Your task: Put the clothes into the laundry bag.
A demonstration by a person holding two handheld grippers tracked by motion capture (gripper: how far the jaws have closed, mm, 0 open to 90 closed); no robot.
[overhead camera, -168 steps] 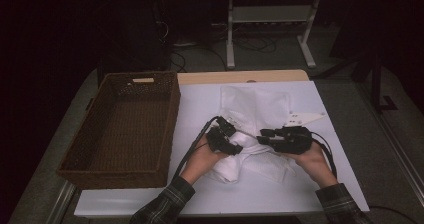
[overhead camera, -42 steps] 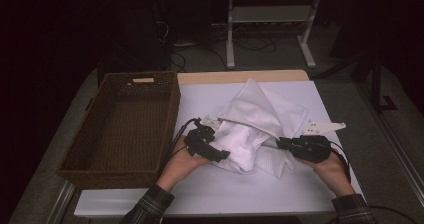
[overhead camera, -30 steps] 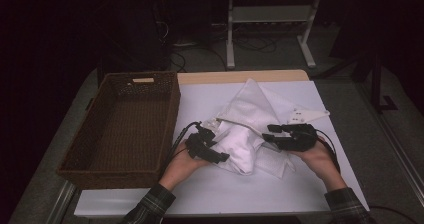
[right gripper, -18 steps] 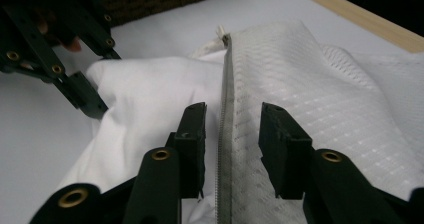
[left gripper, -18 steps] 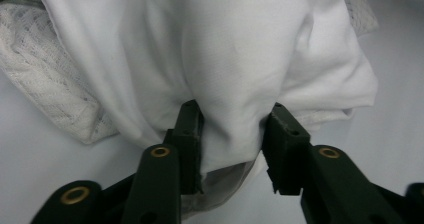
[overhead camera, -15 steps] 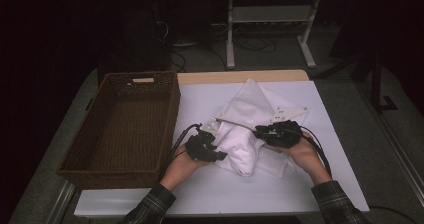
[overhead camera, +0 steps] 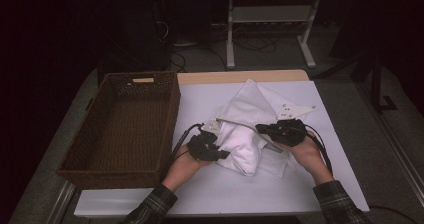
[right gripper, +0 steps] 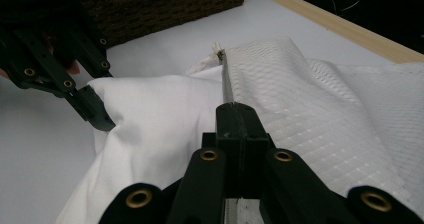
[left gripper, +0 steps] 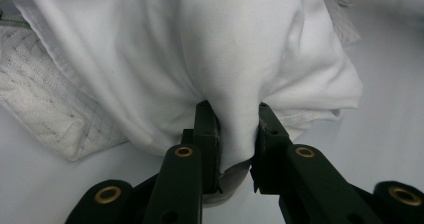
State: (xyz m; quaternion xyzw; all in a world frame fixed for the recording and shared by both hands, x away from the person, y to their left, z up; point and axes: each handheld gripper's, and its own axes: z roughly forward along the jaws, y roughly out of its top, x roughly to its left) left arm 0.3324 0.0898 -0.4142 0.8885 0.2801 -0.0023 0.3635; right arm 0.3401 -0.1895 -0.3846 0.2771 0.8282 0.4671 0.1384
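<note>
So the white pillow [overhead camera: 245, 144] sits just right of the wicker basket [overhead camera: 125, 124], half inside its quilted cover [overhead camera: 265, 101]. Left gripper [left gripper: 232, 134] has just pinched down on a fold of pillow; right gripper [right gripper: 235, 119] has just clamped fully on the cover's zipper edge [right gripper: 226, 76]. I'd hold the cover steady and feed the pillow in slowly, no yanking.
</note>
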